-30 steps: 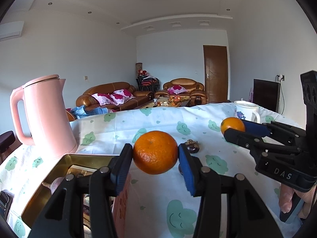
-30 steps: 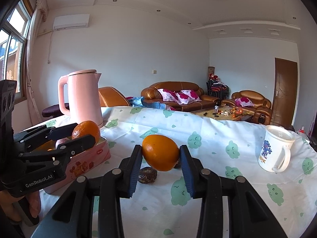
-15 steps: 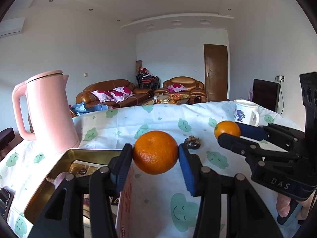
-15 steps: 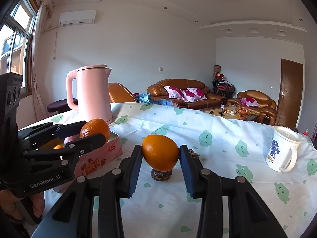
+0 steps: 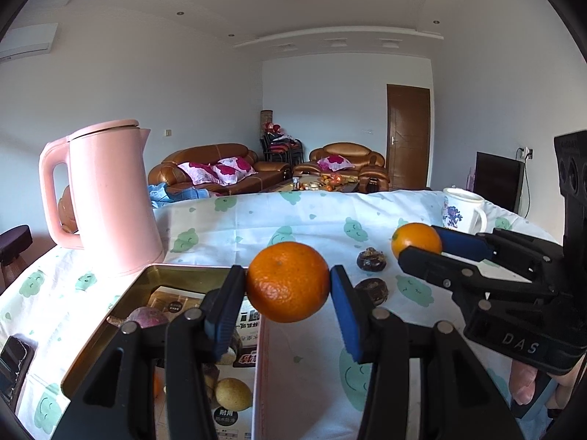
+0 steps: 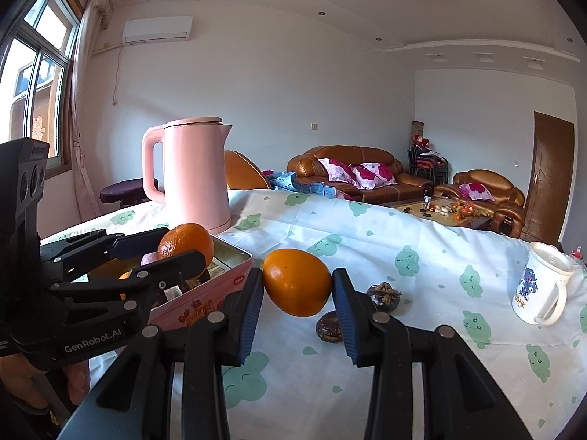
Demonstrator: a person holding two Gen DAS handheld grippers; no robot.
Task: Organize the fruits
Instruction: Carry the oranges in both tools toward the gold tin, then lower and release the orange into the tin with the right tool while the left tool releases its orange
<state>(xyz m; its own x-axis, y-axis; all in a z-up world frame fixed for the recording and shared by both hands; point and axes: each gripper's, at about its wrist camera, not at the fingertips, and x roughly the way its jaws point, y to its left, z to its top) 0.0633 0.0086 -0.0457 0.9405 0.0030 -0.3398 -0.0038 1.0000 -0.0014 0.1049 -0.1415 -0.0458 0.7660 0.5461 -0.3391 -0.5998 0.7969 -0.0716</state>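
Observation:
My left gripper (image 5: pixel 288 295) is shut on a round mandarin (image 5: pixel 288 281), held in the air over the right rim of the pink tin box (image 5: pixel 176 271). Inside the box lie a purple fruit (image 5: pixel 148 317), a yellowish fruit (image 5: pixel 233 392) and printed packets. My right gripper (image 6: pixel 298 302) is shut on a smooth orange (image 6: pixel 297 282), above the tablecloth just right of the box (image 6: pixel 205 304). In the right wrist view the left gripper (image 6: pixel 176 253) shows at the left with its mandarin (image 6: pixel 186 244); in the left wrist view the right gripper (image 5: pixel 422 247) shows at the right with its orange (image 5: pixel 415 239).
Two dark brown wrinkled fruits (image 6: pixel 383 294) (image 6: pixel 330 326) lie on the cloth right of the box. A pink kettle (image 5: pixel 106 198) stands behind the box at the left. A white mug (image 6: pixel 543 288) stands at the far right. A dark phone (image 5: pixel 13 363) lies at the left edge.
Both grippers have shifted left with their fruit: the mandarin now hangs nearer the box's rim, and the orange has come closer to the box. Neither grip has changed.

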